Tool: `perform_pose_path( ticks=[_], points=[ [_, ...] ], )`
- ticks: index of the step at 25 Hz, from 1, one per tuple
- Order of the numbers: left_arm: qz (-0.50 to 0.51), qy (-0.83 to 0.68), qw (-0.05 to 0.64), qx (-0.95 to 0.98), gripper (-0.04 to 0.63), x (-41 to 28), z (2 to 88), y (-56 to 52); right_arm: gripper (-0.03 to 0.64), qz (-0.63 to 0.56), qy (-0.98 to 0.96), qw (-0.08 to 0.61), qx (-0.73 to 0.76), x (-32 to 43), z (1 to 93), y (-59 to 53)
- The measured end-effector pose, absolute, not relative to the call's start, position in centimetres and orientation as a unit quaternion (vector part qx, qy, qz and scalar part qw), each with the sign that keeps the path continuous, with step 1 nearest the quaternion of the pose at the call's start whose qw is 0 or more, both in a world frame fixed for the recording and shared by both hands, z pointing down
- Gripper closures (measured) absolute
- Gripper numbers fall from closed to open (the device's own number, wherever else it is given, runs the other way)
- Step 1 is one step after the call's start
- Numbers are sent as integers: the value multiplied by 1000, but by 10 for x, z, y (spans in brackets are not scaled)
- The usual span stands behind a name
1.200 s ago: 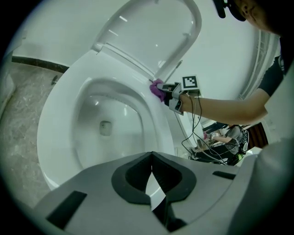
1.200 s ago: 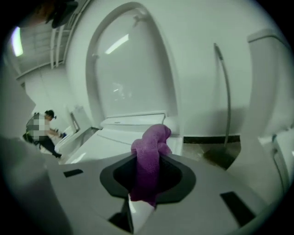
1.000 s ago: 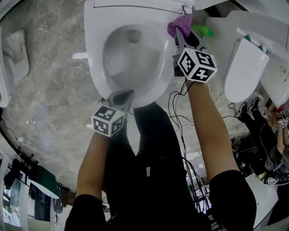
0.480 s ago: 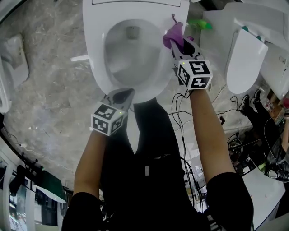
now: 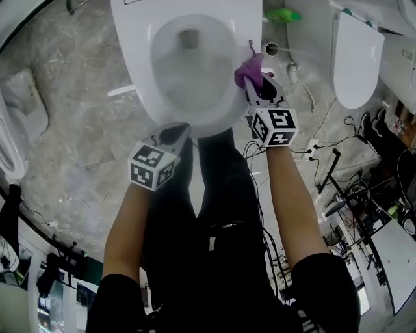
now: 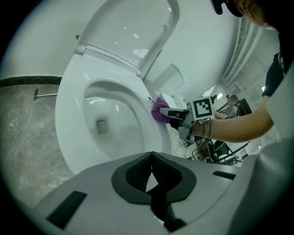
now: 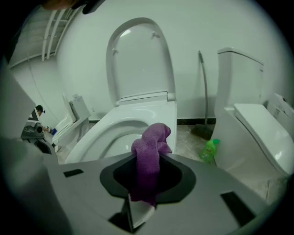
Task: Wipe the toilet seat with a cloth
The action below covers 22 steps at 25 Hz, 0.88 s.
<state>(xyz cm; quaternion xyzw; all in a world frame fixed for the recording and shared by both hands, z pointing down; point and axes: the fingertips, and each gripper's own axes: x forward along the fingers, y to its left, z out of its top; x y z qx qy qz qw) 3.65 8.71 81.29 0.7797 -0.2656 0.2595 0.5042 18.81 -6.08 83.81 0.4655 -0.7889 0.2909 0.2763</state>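
Right gripper [image 5: 259,86]: fingers clamped on the purple cloth [image 7: 150,153]. A fold of it stands up out of the grip, and the rest runs down between the fingers. In the head view the cloth sits on the right side of the toilet seat [image 5: 142,77], at the outer edge of the rim. From the left gripper view it appears pressed against that rim.

Left gripper [image 5: 177,133]: fingers closed together, nothing in them. Only a sliver of the white seat shows through the small gap above where the fingers meet. It is at the near edge of the seat, left of centre, pointing into the bowl [image 5: 188,62]. I cannot tell whether it touches the porcelain.

The lid [image 7: 140,62] stands upright at the far side of the seat.

Surroundings: a green bottle [image 5: 284,14] lies on the grey marbled floor [image 5: 71,110], right of the toilet and beyond the cloth. A second toilet [image 5: 355,57] with its lid down stands further right. Black cables [image 5: 305,151] trail over the floor near my right arm.
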Motion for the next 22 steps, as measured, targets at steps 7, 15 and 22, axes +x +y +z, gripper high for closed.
perform_pose_path(
  ticks=[7,15,22],
  points=[
    [280,-237,495,788,586,16,816,106,526,312,-767,289,481,177,840,3],
    [275,-234,497,789,586,8,814,112,526,352,-769,287,450,149,838,78],
    [245,-267,518,775,586,-5,825,113,526,291,-837,333,322,91,839,98]
  ],
)
